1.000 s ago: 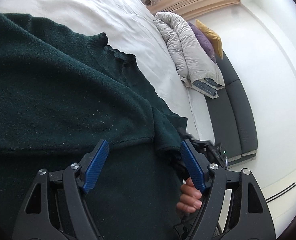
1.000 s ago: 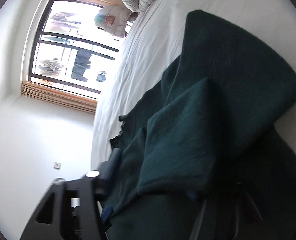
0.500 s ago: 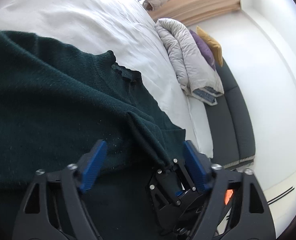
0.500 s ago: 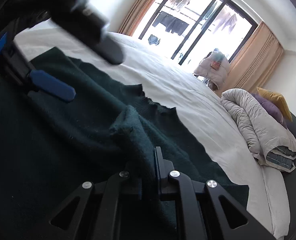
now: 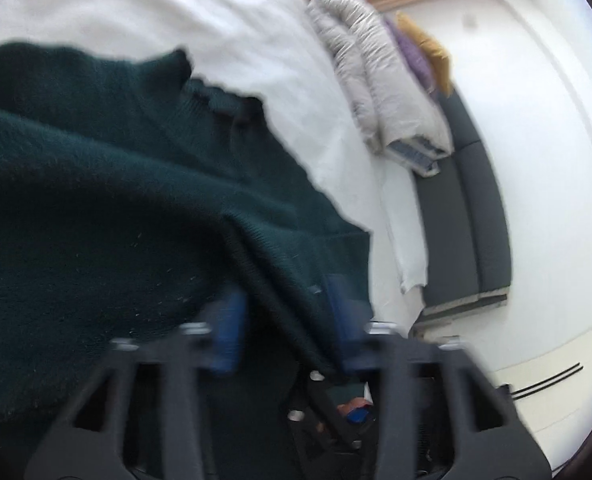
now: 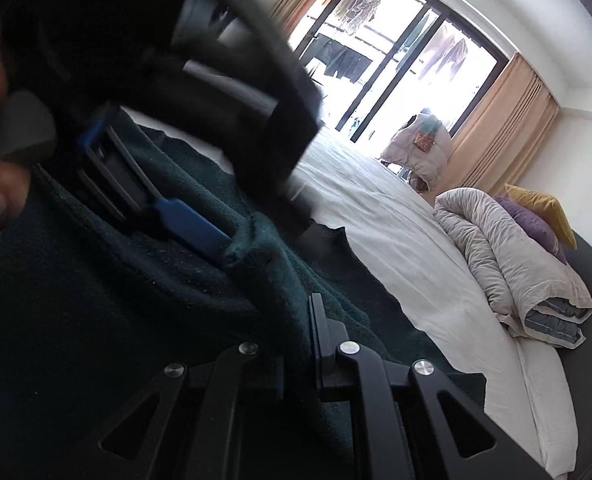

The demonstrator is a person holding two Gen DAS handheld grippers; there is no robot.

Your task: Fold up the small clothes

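Green knit sweater [image 5: 96, 200]; unlabelled

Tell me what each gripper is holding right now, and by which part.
Both hold the dark green sweater. The right gripper pinches a raised ridge of fabric; the left gripper, jaws just closing, grips the same ridge further along.
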